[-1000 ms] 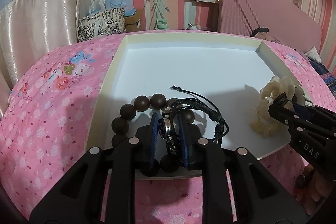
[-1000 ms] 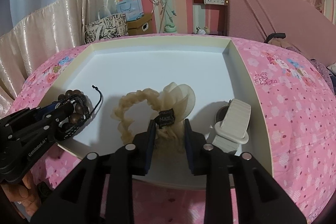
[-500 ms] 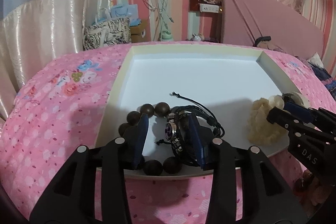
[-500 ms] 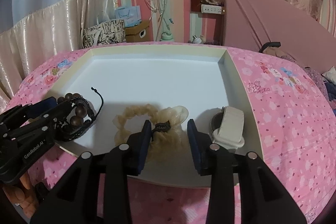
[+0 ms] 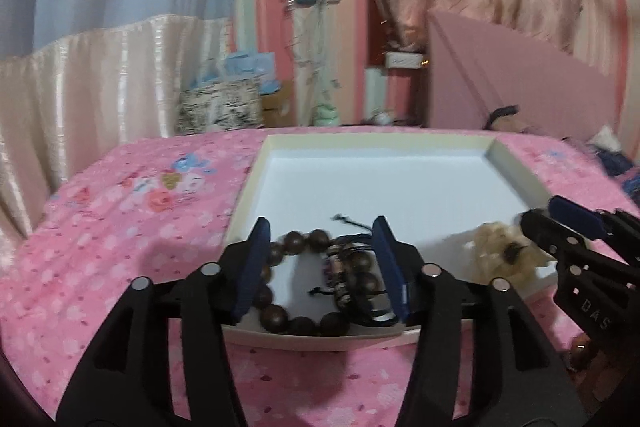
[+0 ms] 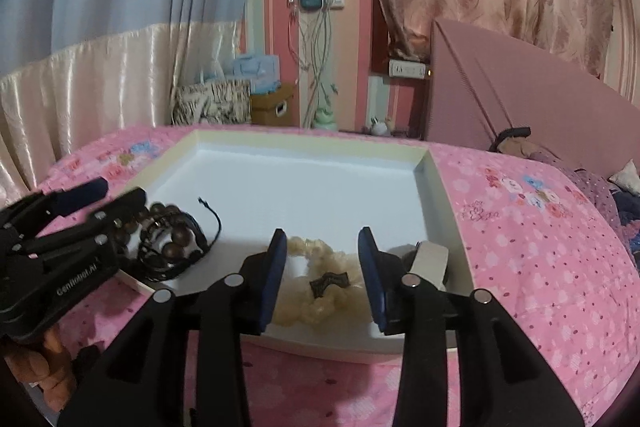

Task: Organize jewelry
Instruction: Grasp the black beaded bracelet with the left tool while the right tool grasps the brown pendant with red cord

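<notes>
Left hand-held gripper opening – bead bracelet and black cord bracelet seen between spread jaws, untouched, laid in near-left corner of white tray on bed. Right hand-held gripper part open, nothing held – cream scrunchie laid apart, likely for sorting by type.

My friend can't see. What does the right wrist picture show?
A hand-held gripper hangs open over a cream scrunchie in a white tray on a pink bedspread. Dark bead bracelets lie left, beside the other hand-held gripper.
</notes>
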A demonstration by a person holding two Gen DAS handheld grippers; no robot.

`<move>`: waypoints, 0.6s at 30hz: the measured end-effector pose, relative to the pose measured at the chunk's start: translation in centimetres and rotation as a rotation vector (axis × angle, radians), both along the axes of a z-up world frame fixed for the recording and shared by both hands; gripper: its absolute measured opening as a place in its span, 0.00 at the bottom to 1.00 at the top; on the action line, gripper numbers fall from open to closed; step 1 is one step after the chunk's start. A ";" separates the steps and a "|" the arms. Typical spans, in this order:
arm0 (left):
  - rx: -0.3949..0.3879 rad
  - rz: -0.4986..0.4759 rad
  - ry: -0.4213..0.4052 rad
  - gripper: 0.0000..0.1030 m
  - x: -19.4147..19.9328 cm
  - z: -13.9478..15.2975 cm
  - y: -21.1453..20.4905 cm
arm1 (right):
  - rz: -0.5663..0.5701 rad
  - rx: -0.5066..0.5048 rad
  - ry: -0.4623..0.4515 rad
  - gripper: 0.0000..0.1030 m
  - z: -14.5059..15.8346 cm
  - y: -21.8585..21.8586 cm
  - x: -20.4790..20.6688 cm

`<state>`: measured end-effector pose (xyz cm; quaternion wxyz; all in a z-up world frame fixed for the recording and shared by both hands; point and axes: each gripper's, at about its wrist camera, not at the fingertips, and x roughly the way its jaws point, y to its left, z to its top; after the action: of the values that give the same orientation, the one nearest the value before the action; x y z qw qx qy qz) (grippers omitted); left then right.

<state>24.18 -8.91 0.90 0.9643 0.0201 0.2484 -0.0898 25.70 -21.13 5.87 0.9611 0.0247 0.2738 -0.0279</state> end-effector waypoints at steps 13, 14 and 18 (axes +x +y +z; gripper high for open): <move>0.004 0.123 0.057 0.64 -12.5 1.8 11.5 | -0.143 0.084 0.079 0.43 0.3 -8.0 -17.6; 0.011 0.133 0.065 0.64 -13.0 1.3 11.6 | -0.139 0.100 0.087 0.43 -0.1 -8.1 -18.3; 0.023 0.118 0.090 0.64 -13.5 -0.1 10.6 | -0.120 0.099 0.091 0.43 -0.4 -7.5 -19.0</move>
<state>10.64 1.67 0.83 0.9555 0.0125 0.2932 -0.0305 6.75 -28.63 5.47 0.9420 0.0870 0.3160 -0.0728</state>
